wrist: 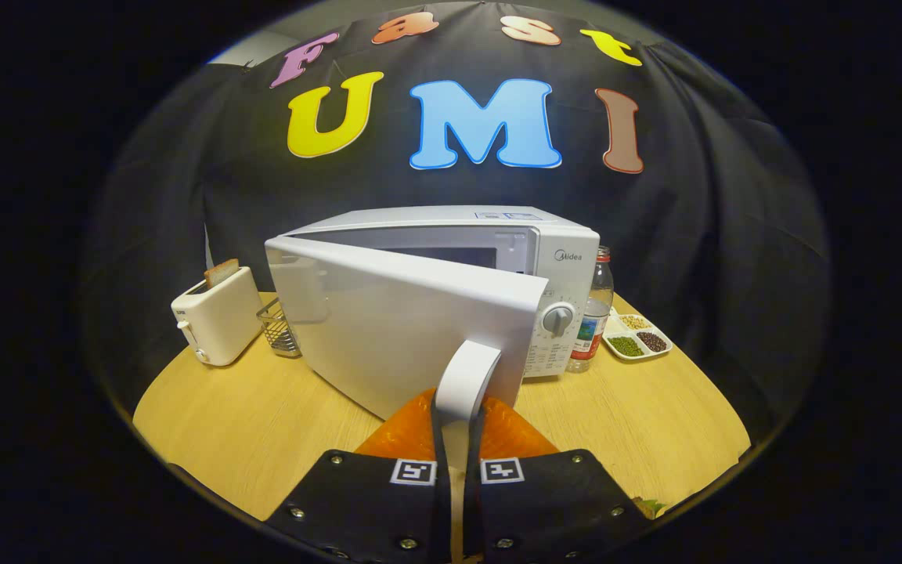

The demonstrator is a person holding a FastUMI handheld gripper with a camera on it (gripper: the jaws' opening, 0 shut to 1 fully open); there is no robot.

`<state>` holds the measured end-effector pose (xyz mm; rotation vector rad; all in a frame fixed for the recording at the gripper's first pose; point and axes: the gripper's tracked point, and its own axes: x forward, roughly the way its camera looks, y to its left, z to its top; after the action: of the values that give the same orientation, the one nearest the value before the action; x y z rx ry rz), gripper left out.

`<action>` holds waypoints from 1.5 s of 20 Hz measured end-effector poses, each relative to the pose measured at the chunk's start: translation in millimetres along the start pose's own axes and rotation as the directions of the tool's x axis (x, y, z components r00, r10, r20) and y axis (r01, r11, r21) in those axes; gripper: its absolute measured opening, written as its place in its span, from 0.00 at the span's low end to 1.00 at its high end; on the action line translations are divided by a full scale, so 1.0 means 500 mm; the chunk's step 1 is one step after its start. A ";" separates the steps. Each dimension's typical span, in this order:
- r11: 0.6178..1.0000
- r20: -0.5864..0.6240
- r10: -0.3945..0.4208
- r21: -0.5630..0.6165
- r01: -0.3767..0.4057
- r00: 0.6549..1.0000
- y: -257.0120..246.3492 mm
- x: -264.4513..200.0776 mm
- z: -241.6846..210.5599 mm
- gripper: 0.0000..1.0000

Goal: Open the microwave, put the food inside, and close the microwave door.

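Observation:
A white microwave (498, 235) stands at the middle of the round wooden table (247, 431). Its door (388, 329) is swung partway open toward me, hinged on the left, and the dark cavity shows above the door's top edge. The door's white vertical handle (464, 374) sits between my fingers, and my gripper (457, 411) is shut on it, with both pads (408, 435) pressing its sides. Something small and green (648, 506) peeks out beside the right finger at the table's near edge; I cannot tell what it is.
Left of the microwave stand a cream toaster (216, 317) holding a bread slice (221, 272) and a small wire basket (279, 329). To its right are a plastic bottle (593, 313) and a white divided tray of beans (639, 337). Bare tabletop lies on both sides of my fingers.

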<state>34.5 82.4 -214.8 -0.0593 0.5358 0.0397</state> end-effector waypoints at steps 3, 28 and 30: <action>1.000 0.002 0.013 0.004 -0.013 1.000 0.038 -0.033 -0.016 0.06; 0.809 -0.178 0.573 -0.031 -0.586 0.800 0.464 -0.307 -0.143 0.27; 0.756 -0.161 0.646 0.001 -0.654 0.746 0.479 -0.346 -0.118 0.41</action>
<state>-156.7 313.5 -187.9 0.0767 0.6899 0.7499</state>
